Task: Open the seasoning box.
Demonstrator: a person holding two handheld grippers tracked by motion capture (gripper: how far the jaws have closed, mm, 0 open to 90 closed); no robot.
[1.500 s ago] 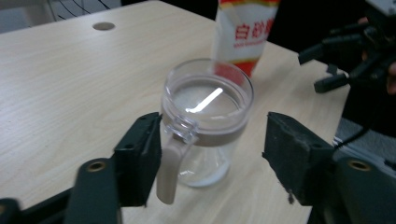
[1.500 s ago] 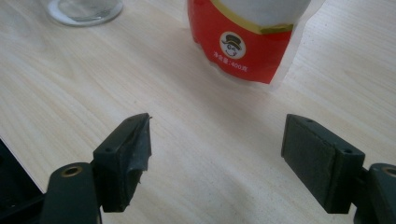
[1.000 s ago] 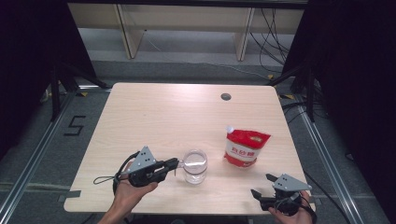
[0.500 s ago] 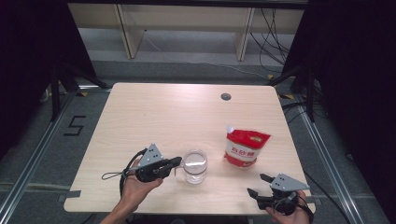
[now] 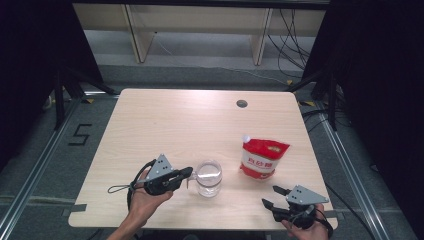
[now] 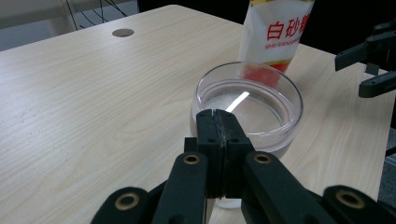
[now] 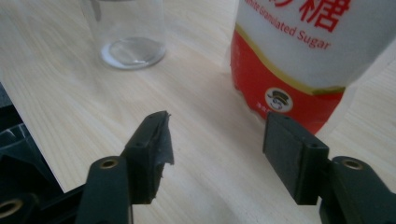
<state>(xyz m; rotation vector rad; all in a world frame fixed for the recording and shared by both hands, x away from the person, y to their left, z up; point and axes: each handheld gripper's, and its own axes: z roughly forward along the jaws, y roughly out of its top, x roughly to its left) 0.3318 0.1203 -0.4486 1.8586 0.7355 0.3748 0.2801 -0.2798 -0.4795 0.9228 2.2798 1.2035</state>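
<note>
One clear glass cup (image 5: 208, 177), round, short, straight-walled, with a small side handle and a thick base; a bright streak of reflection shows inside it in the left gripper view. It stands on the table (image 5: 190, 125) near the front edge, a bit left of the middle.

One sugar pouch (image 5: 263, 157): red and white, upright, white spout cap at its top corner, red Chinese characters plus "Granulated Sugar" in print. It stands just right of the cup, apart from it.

Two grippers. Left gripper (image 5: 186, 173): jaws pressed together at the cup's left side, where the handle is; cannot tell whether they pinch the handle. Right gripper (image 5: 274, 196): jaws apart, have just been closing, nothing between them, near the front right table edge in front of the pouch.

One round cable hole (image 5: 242, 104) in the tabletop at the far side.

The left gripper view (image 6: 218, 122) looks down into the cup's rim and catches the other gripper's tips at far right. The right gripper view (image 7: 219, 140) shows the pouch's round hat-and-moustache logo and the cup's base.
</note>
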